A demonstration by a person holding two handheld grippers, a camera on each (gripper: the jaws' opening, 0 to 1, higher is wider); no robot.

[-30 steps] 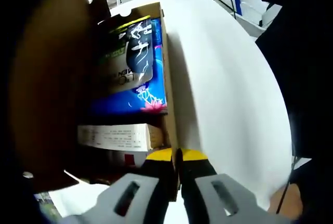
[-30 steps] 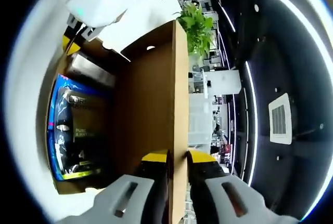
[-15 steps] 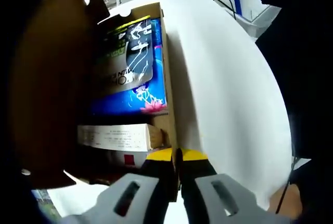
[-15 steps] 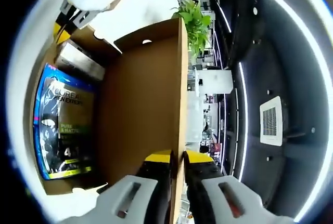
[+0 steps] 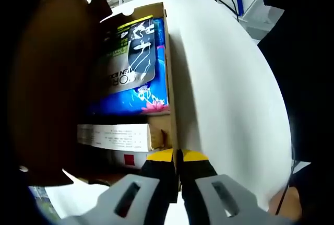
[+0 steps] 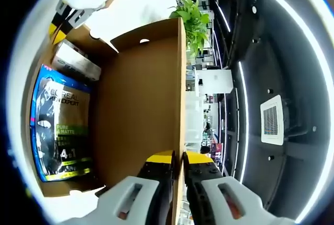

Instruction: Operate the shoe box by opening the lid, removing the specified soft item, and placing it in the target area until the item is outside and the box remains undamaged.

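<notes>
White table (image 5: 229, 94); tools (image 5: 177, 158) (image 6: 178, 158) clamping box (image 5: 171, 105).

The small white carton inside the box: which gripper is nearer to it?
Left. The left gripper pinches the box wall right beside the white carton; the right gripper holds the raised lid, farther away.

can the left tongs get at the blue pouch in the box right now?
Probably not yet: the left tongs are shut on the box wall. The lid is up and the blue pouch lies uncovered.
</notes>
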